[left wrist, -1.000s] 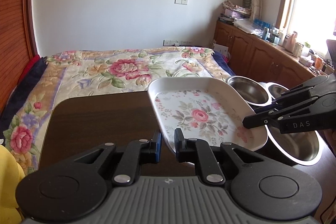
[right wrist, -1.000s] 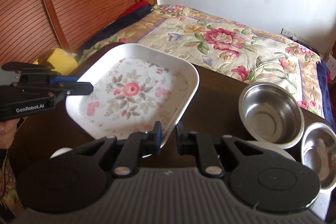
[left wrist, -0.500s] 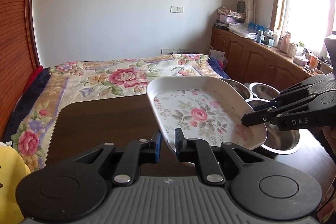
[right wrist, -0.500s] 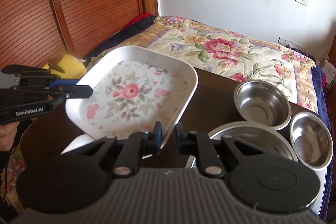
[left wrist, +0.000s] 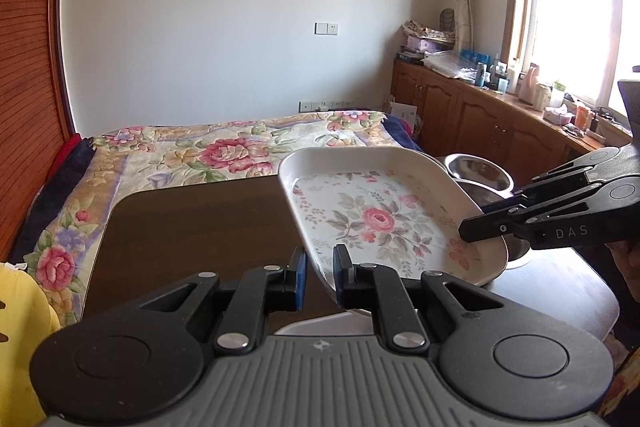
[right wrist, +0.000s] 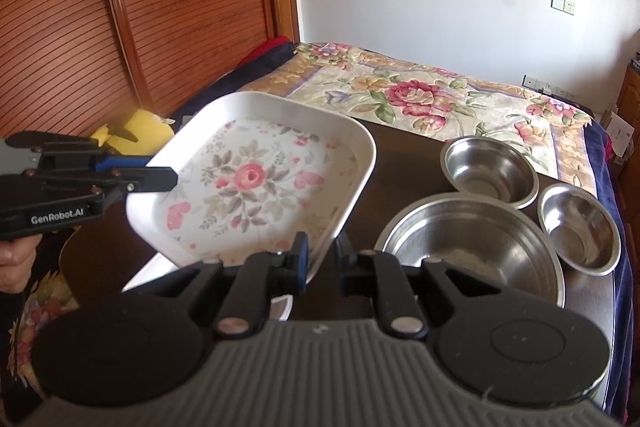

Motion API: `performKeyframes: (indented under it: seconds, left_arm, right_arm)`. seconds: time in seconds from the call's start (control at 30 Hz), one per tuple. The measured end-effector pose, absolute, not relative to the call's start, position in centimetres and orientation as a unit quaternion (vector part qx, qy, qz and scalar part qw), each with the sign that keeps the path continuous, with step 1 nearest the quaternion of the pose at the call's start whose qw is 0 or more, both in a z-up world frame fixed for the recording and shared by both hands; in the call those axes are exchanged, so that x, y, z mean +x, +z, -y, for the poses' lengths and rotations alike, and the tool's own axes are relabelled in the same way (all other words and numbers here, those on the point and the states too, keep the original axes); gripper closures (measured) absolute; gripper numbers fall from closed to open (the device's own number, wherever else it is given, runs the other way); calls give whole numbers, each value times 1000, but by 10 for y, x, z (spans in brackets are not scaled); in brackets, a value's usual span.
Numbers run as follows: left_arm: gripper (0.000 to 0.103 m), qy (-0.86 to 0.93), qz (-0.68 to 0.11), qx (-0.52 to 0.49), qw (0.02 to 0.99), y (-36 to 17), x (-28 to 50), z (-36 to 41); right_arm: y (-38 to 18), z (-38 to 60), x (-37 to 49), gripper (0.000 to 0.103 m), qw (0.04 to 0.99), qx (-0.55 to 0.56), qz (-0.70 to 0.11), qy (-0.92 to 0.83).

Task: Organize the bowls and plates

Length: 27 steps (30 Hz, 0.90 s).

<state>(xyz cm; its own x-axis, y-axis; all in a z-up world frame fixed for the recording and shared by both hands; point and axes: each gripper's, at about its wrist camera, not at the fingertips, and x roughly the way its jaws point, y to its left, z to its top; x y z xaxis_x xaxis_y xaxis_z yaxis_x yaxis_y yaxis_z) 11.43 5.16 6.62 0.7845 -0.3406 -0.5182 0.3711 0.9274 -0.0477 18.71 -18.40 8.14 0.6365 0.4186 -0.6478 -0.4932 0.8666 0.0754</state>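
Tray held above table — left gripper and right gripper both clamped on its rim; next, probably set it down level beside bowls.

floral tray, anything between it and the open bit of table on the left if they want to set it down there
Nothing visible does. The floral tray hangs above the table, pinched by the left gripper and right gripper. The steel bowls sit on its other side. A white dish lies partly under it.
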Motion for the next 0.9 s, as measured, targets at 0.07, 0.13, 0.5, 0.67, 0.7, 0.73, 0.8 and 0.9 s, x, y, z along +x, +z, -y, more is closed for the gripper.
performKeyframes:
  seconds: [0.07,0.13,0.5,0.67,0.7,0.73,0.8,0.9]
  left_arm:
    - [88,-190,-269,26,944,64,109,-52]
    - [88,-191,-270,19,944,62,105,-52]
    - [88,-187,-281,9,941,43,89,-59]
    - [88,-184,-289,-9,940,33,84,-66]
    - [88,-183,-290,-13,939,31,83,-67]
    - [88,-183,-292,-16,939,29,83,-69]
    - [88,-182,-295,-18,938,24,82,-70]
    - [88,-181,-303,-20,936,18,82,-72]
  right_arm:
    - [80,185,181,87,903,-53,-343,253]
    - [79,187,178,87,903,-48,-343,253]
    - [71,186,168,87,894,-48,-355,269]
    - [67,183,162,87,895,-51,-348,273]
    - [67,183,162,87,895,-51,-349,274]
    - [67,182,163,87,894,-51,-350,274]
    - [68,182,165,87,894,-52,-351,274]
    - [67,180,165,87,893,-55,-353,273]
